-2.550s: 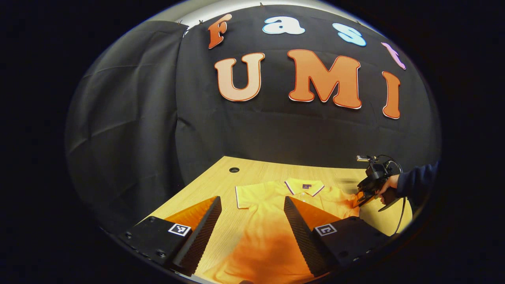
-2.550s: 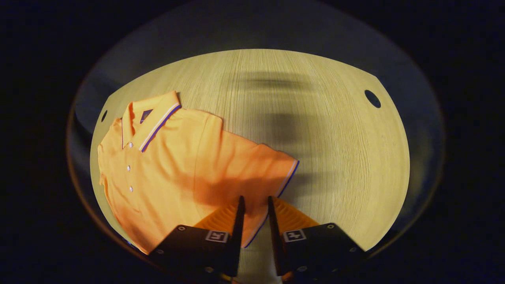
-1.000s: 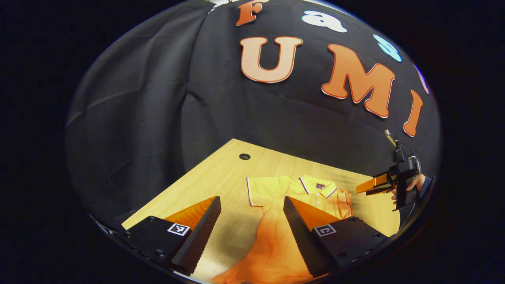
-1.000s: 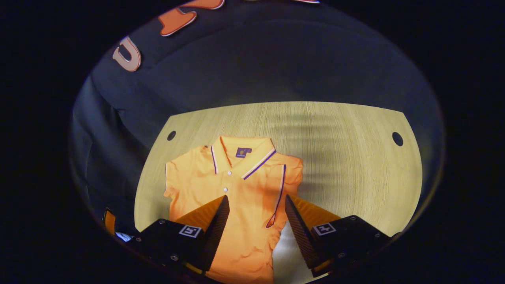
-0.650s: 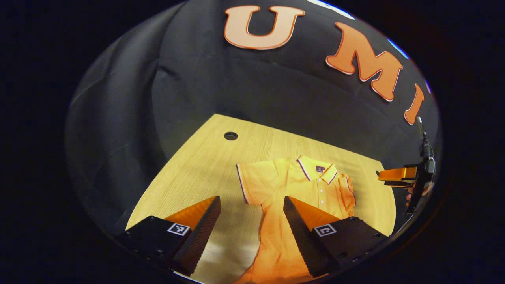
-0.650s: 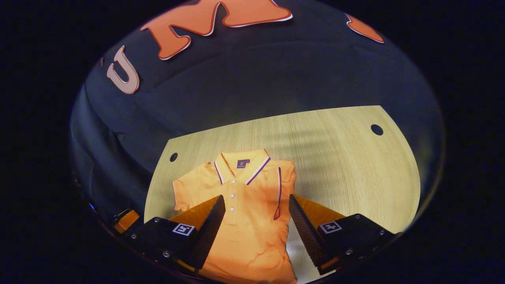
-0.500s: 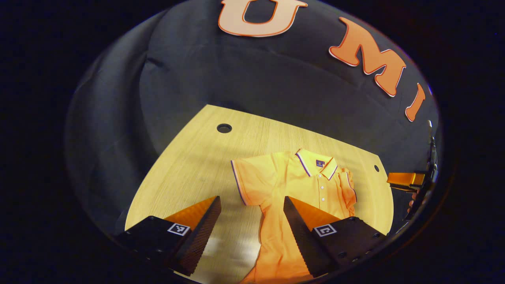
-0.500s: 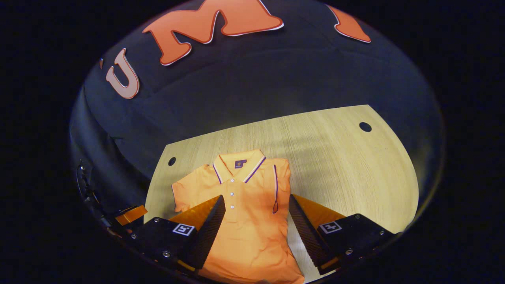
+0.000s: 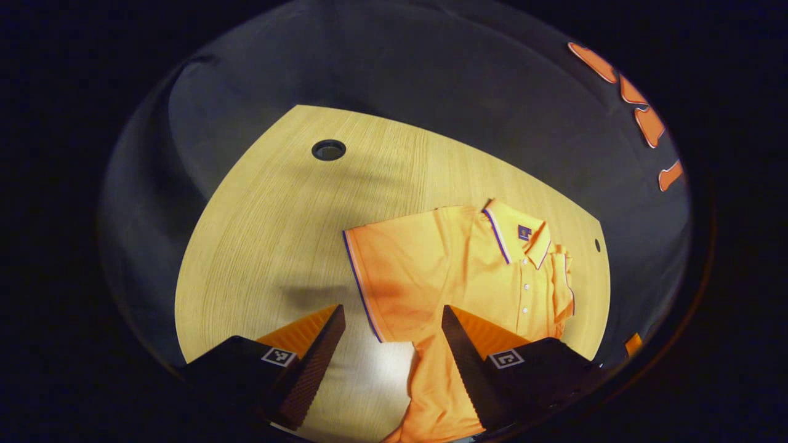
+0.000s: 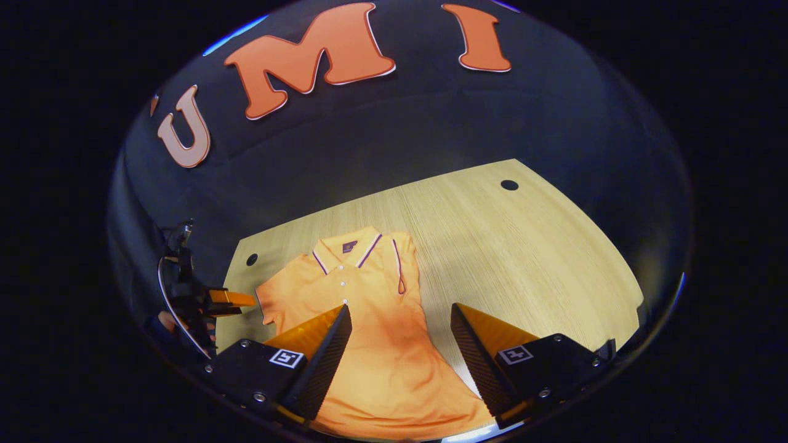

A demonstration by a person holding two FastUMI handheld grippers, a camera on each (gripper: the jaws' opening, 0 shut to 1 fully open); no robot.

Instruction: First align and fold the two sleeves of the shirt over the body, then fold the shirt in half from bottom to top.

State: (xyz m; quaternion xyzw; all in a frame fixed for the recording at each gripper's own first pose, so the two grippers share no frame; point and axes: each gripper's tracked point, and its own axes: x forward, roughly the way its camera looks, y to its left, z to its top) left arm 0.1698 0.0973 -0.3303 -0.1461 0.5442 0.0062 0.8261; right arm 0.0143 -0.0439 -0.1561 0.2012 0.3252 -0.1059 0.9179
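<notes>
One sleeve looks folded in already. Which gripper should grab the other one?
Probably the left gripper: it hangs open right over the unfolded sleeve of the shirt.

Each gripper carries two wedge-shaped fingers (image 9: 320,351) with ribbed inner faces, mounted on dark blocks (image 10: 554,363) with small screws and a square black-and-white marker (image 9: 278,356) on each. At the left of the right gripper view, the left gripper (image 10: 231,301) trails a thin looping cable (image 10: 169,307).
</notes>
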